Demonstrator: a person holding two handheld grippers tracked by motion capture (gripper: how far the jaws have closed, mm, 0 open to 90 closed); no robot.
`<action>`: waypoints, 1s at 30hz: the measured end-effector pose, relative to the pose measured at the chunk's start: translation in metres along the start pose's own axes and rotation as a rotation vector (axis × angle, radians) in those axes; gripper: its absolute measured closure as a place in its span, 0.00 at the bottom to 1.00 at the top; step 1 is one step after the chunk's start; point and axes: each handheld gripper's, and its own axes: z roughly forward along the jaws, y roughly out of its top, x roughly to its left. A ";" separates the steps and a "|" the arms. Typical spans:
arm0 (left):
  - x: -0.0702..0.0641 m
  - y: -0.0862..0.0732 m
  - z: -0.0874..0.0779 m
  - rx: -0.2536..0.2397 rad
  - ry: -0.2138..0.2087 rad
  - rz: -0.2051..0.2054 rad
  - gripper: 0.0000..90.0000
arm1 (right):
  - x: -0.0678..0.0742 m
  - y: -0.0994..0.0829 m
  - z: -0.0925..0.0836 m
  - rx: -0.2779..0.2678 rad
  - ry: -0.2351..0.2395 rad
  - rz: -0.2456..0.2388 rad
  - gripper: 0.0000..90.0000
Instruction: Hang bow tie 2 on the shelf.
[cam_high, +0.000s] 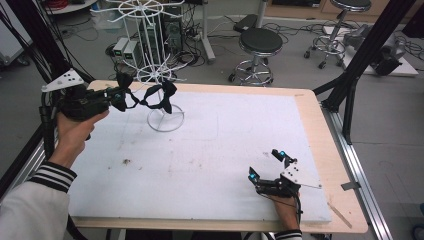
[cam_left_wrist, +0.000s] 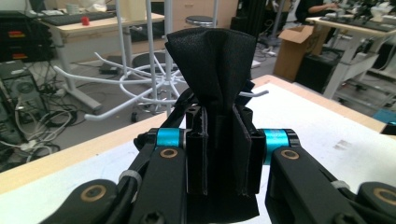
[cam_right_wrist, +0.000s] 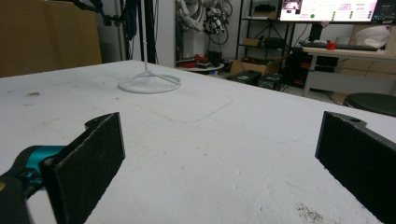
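Note:
A black fabric piece with a thin strap (cam_high: 166, 96) hangs in the air beside the white wire rack (cam_high: 159, 75) at the table's far left. My left gripper (cam_high: 119, 98) is shut on one end of it, raised above the table. In the left gripper view the fabric (cam_left_wrist: 212, 60) is pinched between the jaws of the left gripper (cam_left_wrist: 223, 140) and fans out above them, with the rack's arms (cam_left_wrist: 140, 86) just behind. My right gripper (cam_high: 267, 164) rests open near the front right of the white board; in its own view the right gripper (cam_right_wrist: 219, 154) has nothing between its pads.
The rack's round wire base (cam_high: 165, 121) stands on the white foam board (cam_high: 225, 130), seen far off as the base (cam_right_wrist: 149, 83) in the right gripper view. Two stools (cam_high: 260, 42) and cables lie on the floor beyond the table. A black frame post (cam_high: 355, 65) rises at the right.

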 end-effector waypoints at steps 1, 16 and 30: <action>-0.001 0.001 0.001 0.003 0.005 0.002 0.85 | 0.000 0.000 0.000 0.000 0.001 0.000 0.01; -0.011 0.014 0.017 0.012 0.042 0.001 0.85 | 0.000 0.000 0.000 0.002 0.005 0.004 0.01; -0.020 0.018 0.033 0.047 0.054 0.017 0.85 | 0.000 0.000 0.000 0.002 0.003 0.002 0.01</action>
